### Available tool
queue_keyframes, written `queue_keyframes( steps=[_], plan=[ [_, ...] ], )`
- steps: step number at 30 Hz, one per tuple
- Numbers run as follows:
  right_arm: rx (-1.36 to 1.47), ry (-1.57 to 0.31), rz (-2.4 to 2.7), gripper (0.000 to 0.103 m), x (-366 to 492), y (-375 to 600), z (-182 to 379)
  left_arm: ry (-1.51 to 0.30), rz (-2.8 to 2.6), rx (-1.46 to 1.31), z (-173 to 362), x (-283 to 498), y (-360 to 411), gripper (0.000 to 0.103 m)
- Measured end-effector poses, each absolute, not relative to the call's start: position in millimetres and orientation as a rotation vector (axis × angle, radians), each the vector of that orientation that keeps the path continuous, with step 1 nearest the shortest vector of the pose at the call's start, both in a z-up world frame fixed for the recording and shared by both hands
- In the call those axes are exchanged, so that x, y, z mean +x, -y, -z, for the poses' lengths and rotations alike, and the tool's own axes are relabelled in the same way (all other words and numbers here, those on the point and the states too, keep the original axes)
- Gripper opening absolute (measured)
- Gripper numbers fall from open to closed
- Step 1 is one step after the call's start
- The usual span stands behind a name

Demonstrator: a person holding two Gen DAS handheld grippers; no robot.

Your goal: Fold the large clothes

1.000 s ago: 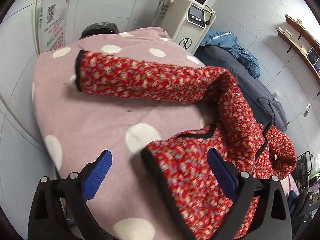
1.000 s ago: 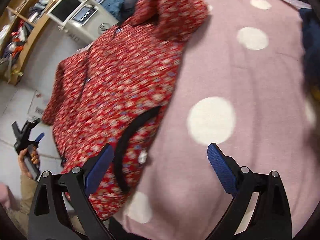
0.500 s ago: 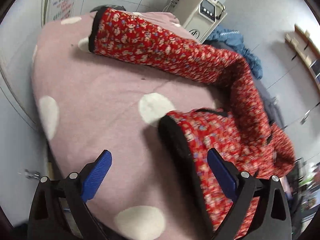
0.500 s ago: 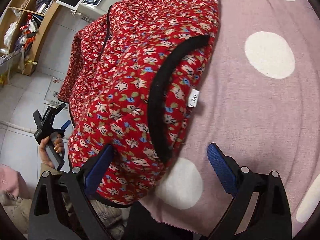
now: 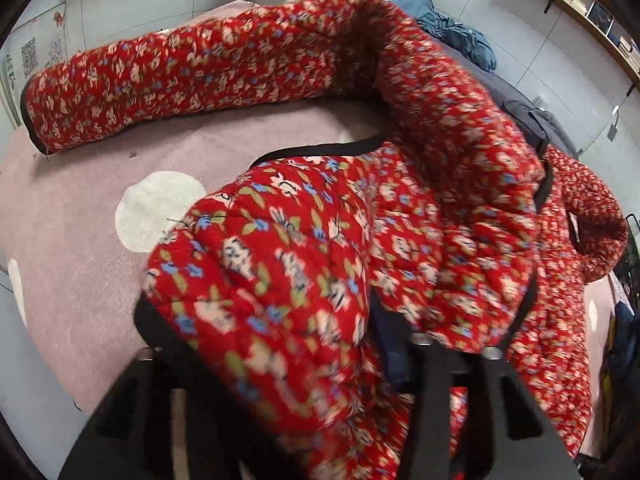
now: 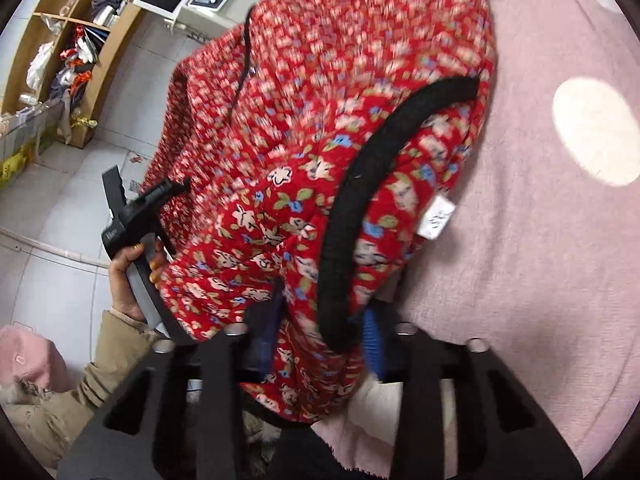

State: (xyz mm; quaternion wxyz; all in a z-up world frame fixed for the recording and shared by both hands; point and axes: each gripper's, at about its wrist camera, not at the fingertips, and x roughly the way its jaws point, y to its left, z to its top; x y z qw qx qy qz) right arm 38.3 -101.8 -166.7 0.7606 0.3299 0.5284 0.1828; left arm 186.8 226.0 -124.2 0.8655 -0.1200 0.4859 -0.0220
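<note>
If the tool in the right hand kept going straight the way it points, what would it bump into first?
Nothing new: the right tool already has the red floral jacket between its fingers, near the black-trimmed hem. Pushing on would likely just drive deeper into that padded fabric, though depth is hard to judge.

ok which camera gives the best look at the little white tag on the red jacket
The right wrist view: the white tag shows plainly there, beside the jacket's black trim, over the pink blanket. The left wrist view shows no tag at all.
</note>
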Motion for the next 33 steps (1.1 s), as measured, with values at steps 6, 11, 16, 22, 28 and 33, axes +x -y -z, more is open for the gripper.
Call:
queue_keyframes(
  steps=[6, 11, 16, 22, 28, 33],
  plan=[
    [0.633, -0.881, -0.377, 0.019, 24.0, 166.5, 54.2, -0.912, 0.209, -0.285, 36.8, 141.7, -209.9, 0.026],
    [0.631, -0.724, -0.270, 0.019, 0.2, 235.8, -22.2, -0.822, 0.362, -0.301, -38.3, 90.1, -174.9, 0.026],
    [0.538, -0.738, -0.191, 0.022, -25.2, 267.1, -37.5, -0.975, 0.435, -0.226, -43.7, 58.4, -144.3, 0.053],
    [0.329, -1.032, 0.055, 0.035, -38.6, 259.7, 37.5, -1.248, 0.309, -0.431, 34.9, 76.0, -186.2, 0.064],
    [0.283, -1.073, 0.113, 0.067, -53.0, 261.4, 53.9, -1.292, 0.228, -0.554, 47.7, 73.2, -218.6, 0.057],
    [0.230, -1.045, 0.096, 0.073, -47.0, 257.2, 46.3, -1.264, 0.280, -0.417, 21.0, 65.9, -193.9, 0.060]
  ],
)
